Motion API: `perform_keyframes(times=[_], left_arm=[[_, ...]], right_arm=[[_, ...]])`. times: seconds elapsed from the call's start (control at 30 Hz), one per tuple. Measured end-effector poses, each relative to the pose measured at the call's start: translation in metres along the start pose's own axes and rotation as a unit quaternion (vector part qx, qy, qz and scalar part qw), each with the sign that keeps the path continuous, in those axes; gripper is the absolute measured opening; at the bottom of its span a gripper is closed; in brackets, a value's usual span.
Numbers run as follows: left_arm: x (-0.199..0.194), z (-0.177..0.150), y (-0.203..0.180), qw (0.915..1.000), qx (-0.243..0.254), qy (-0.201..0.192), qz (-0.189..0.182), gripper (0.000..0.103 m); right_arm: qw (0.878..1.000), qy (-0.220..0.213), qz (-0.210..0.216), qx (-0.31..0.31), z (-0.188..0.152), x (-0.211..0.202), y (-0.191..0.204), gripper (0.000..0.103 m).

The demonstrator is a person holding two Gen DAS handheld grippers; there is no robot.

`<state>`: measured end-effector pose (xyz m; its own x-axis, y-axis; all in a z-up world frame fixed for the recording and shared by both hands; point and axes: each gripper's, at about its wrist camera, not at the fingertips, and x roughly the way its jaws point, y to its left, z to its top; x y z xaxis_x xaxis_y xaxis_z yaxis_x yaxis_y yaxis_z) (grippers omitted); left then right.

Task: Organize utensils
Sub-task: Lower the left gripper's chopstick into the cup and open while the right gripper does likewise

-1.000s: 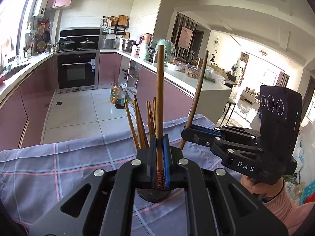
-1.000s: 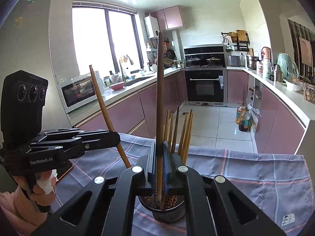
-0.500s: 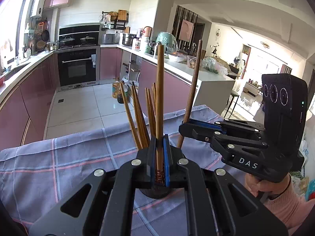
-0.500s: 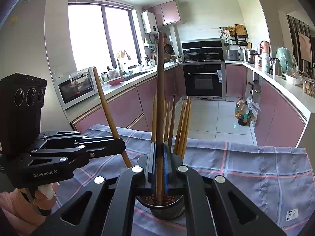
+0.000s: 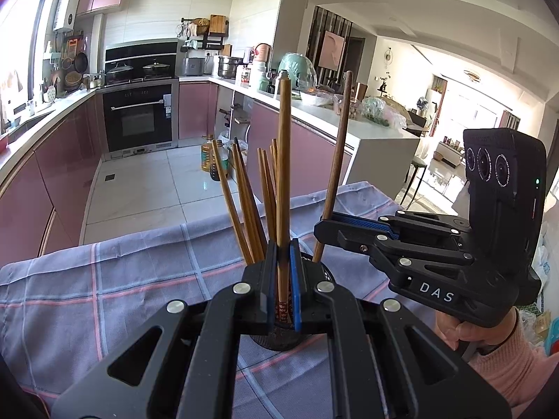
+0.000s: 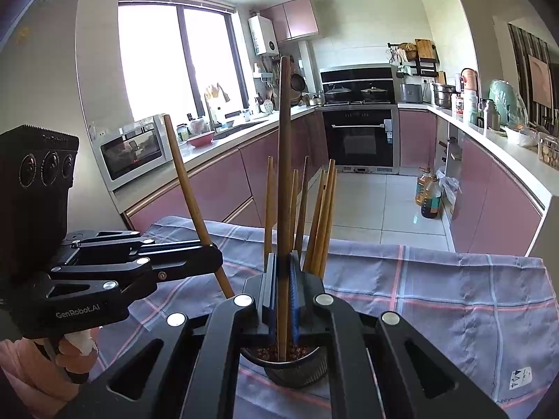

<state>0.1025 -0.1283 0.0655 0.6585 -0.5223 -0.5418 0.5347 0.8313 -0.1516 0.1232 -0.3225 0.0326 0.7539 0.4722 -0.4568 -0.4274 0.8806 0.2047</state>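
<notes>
Here the round dark metal mesh holder [image 6: 297, 372] on the purple checked cloth [image 6: 436, 296] carries brown wooden chopsticks [image 6: 323, 220], while left gripper [image 5: 281, 289] and right gripper [image 6: 282, 296] each clamp one chopstick upright over it.

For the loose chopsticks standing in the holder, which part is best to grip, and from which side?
Probably the upper part of one loose chopstick, approached from above. They stand tilted with their lower ends deep in the holder, fanned apart only at the tips. Both tongs already hold one each.
</notes>
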Motion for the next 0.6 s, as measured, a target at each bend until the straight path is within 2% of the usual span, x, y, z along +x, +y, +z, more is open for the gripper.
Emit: perform_keyframes(times=[0.6], left_arm=[[0.0079, -0.0002, 0.0025, 0.9999, 0.0, 0.01, 0.0, 0.008]], right_arm=[[1.0, 0.011, 0.0, 0.001, -0.0067, 0.0079, -0.002, 0.006]])
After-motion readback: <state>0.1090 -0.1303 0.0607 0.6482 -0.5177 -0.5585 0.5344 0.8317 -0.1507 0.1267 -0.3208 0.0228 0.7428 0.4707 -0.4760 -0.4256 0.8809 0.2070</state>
